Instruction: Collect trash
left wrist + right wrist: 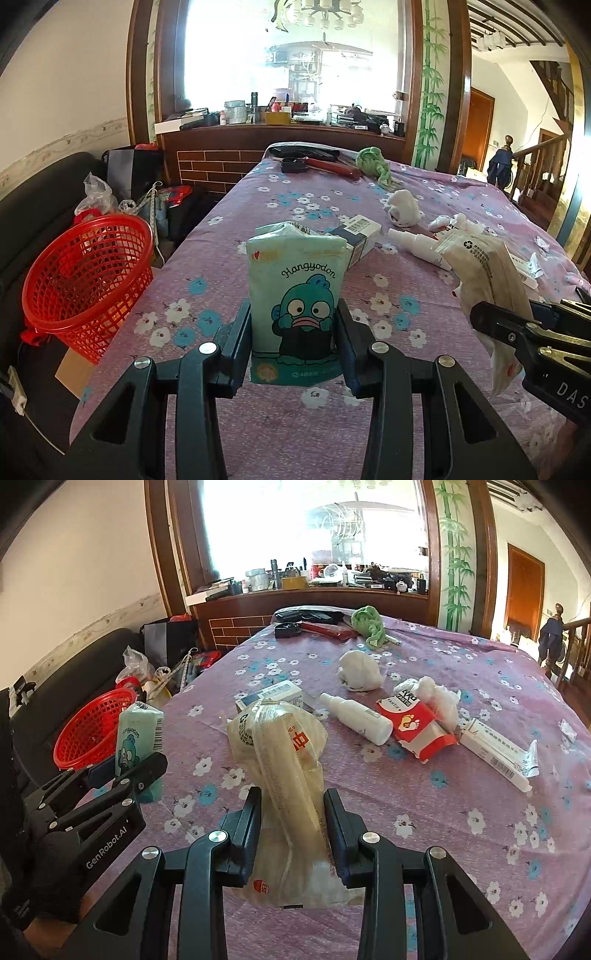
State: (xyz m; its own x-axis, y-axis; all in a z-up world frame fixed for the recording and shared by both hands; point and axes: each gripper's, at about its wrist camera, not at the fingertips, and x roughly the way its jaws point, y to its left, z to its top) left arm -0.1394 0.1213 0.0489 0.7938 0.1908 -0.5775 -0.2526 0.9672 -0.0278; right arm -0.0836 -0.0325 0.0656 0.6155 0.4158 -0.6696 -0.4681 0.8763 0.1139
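Observation:
My left gripper point(293, 314) is shut on a mint-green tissue pack point(295, 288) printed with a blue cartoon fish, held upright above the bed. The right wrist view shows the same pack point(138, 738) at the left, clamped in that gripper point(127, 771). My right gripper point(291, 801) is shut on a crumpled cream plastic wrapper point(284, 760) with red print; this wrapper point(487, 273) and gripper point(495, 321) appear at the right edge of the left wrist view. A red mesh basket point(86, 273) stands left of the bed, also visible as the basket point(92, 731) behind the pack.
On the purple flowered bedspread point(461, 834) lie a white spray bottle point(356, 718), a red-and-white packet point(417, 720), a long white box point(495, 755), a barcoded box point(277, 694), a white wad point(360, 672) and a green cloth point(367, 626). Bags point(96, 192) crowd the floor behind the basket.

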